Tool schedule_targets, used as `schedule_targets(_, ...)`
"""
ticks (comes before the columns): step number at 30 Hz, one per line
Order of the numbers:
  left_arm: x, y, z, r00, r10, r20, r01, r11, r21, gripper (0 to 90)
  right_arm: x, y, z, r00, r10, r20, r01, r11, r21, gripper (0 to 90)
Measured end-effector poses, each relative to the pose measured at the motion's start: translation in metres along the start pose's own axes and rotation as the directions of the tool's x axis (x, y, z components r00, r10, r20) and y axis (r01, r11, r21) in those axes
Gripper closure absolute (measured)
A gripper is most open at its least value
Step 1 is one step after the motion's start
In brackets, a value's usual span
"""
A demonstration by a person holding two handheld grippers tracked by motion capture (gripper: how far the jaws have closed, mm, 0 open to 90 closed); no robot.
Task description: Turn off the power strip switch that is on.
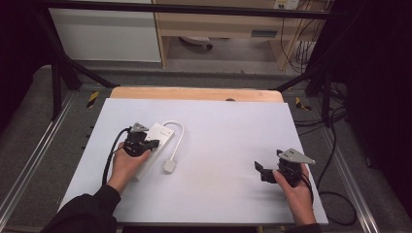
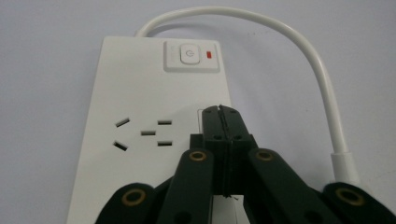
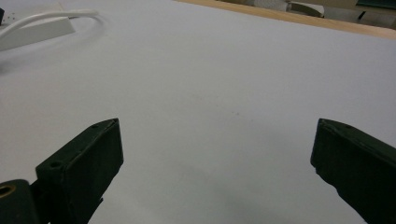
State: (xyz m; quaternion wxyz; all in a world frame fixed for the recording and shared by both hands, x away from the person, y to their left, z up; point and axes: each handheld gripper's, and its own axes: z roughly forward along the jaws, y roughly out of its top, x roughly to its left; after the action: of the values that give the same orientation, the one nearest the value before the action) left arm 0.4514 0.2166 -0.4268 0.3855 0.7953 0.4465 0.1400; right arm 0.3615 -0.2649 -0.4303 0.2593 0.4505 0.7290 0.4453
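- Hovering over a white power strip [image 2: 154,116], the left gripper [image 2: 221,112] has its jaws pressed together, empty, tips above the strip's face near the socket holes.
- Right gripper [image 1: 265,171] sits well apart on the table's [image 1: 223,131] right side, jaws spread wide, holding nothing.
- Left gripper view reveals the strip's power button [image 2: 188,53] and red indicator [image 2: 208,54].
- High view shows the white cable [image 1: 179,133] looping to a plug [image 1: 169,166].

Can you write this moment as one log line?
left tool: shut, over white plastic power strip | right tool: open, above bare table | strip's plug: lying loose
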Motion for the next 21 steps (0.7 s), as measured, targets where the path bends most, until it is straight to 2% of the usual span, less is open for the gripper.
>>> schedule_targets(13,0.0006,-0.0001,0.0002,1.0000,0.001,0.003,-0.001,1.0000,0.000,90.0,0.0006,-0.0003,0.0010,1.0000,-0.004,-0.003,0.004,1.000,0.007,2.9)
schedule_targets(19,-0.0014,0.0003,0.0002,0.9997,0.024,-0.008,-0.024,0.9997,0.005,90.0,0.0006,-0.0004,0.0011,1.0000,-0.004,-0.003,0.004,1.000,0.009,2.9)
schedule_targets(21,-0.0010,0.0003,0.0001,0.9998,0.021,-0.006,-0.021,0.9998,0.005,90.0,0.0006,-0.0004,0.0012,1.0000,-0.005,-0.003,0.005,1.000,0.008,2.9)
